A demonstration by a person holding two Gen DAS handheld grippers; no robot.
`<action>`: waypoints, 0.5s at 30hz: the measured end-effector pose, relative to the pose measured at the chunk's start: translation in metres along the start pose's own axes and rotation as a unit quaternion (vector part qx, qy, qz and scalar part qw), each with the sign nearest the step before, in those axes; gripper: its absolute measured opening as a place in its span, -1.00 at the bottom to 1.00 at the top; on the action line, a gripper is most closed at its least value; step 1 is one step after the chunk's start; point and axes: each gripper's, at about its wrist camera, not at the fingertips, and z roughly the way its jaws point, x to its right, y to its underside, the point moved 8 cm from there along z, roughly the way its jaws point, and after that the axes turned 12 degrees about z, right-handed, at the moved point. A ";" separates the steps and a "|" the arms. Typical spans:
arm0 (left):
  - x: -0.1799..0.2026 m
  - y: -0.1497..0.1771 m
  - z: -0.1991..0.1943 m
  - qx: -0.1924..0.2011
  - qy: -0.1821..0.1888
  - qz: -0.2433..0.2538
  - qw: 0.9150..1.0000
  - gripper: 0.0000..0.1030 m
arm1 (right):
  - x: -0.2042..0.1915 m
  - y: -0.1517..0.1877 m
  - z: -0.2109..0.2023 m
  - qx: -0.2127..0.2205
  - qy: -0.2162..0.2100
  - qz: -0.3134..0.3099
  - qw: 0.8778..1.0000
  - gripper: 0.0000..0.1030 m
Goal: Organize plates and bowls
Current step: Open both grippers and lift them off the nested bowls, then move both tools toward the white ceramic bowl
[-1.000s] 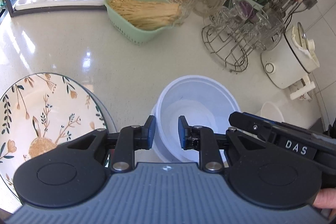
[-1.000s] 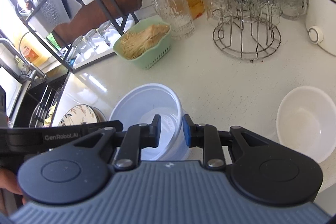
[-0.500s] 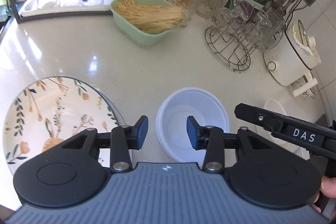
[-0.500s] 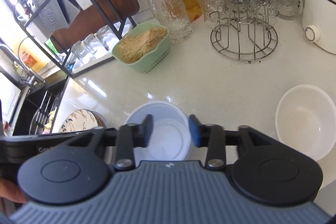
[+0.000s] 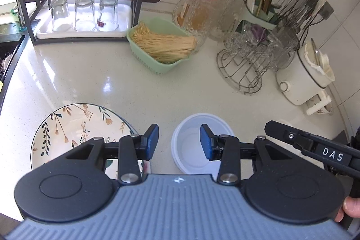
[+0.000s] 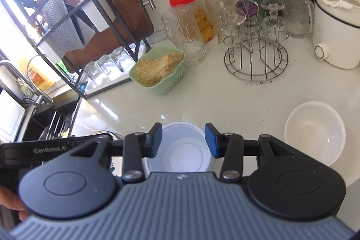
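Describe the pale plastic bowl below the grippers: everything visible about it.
The plastic bowl is round, translucent bluish-white, upright and looks empty. Its doubled rim suggests more than one nested together, though I cannot be sure. It sits on the counter, right of the floral plate, not touching it. Both grippers are open above it; nothing grips it.

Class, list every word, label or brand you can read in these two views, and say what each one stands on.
"DAS": white letters on the right gripper, seen from the left wrist.
"GenRobot.AI": on the left gripper, seen from the right wrist.
Label on the red-lidded jar: too blurred to read.
Orange label by the sink: too blurred to read.
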 end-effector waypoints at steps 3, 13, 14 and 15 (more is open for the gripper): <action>0.007 -0.003 -0.008 0.007 0.004 0.012 1.000 -0.11 | -0.001 -0.002 -0.009 0.006 -0.003 0.006 1.000 -0.12; 0.015 -0.001 -0.041 0.035 0.002 0.032 0.999 -0.11 | -0.004 -0.008 -0.046 0.063 -0.006 -0.001 0.998 -0.12; 0.015 0.000 -0.041 0.035 0.000 0.033 0.999 -0.11 | -0.003 -0.007 -0.047 0.066 -0.004 -0.003 0.998 -0.12; 0.016 0.001 -0.041 0.034 0.001 0.033 0.999 -0.11 | -0.003 -0.006 -0.049 0.068 -0.003 -0.005 0.998 -0.12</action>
